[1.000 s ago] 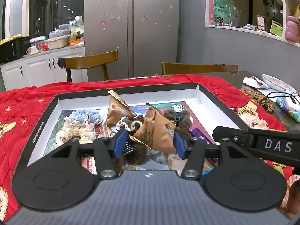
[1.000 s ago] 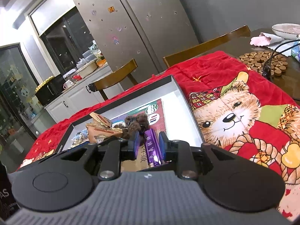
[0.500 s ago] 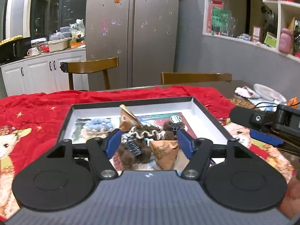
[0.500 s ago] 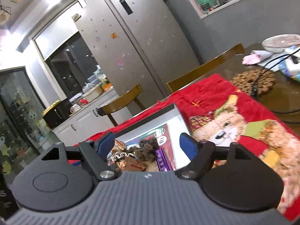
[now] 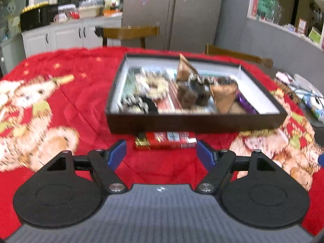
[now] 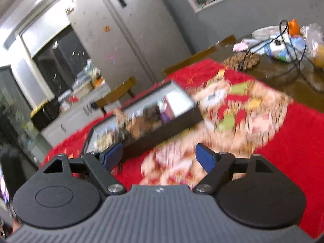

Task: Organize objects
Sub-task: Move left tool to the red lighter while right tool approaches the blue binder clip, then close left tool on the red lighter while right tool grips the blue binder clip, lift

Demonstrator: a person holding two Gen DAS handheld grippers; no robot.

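A shallow black box [image 5: 194,122] with a white inner wall sits on a red bear-print blanket [image 5: 66,105]. It holds brown paper packets [image 5: 223,96], a dark brown fuzzy item [image 5: 192,95], cream scrunchies [image 5: 156,85] and a purple bar [image 5: 244,102]. A red snack packet [image 5: 166,142] lies on the blanket just in front of the box. My left gripper [image 5: 162,154] is open and empty, just short of that packet. My right gripper [image 6: 160,155] is open and empty above the blanket, with the box [image 6: 162,129] ahead to its left.
Wooden chairs [image 5: 129,32] stand behind the table. To the right on bare table lie a cork trivet [image 6: 242,60], cables [image 6: 291,46], a plate and packets. A fridge [image 5: 172,14] and kitchen cabinets [image 5: 66,36] are in the background. Both views are motion-blurred.
Both grippers have pulled back out of the box and opened wide. The right gripper let go of the purple bar, which lies in the box. The red packet has come into view.
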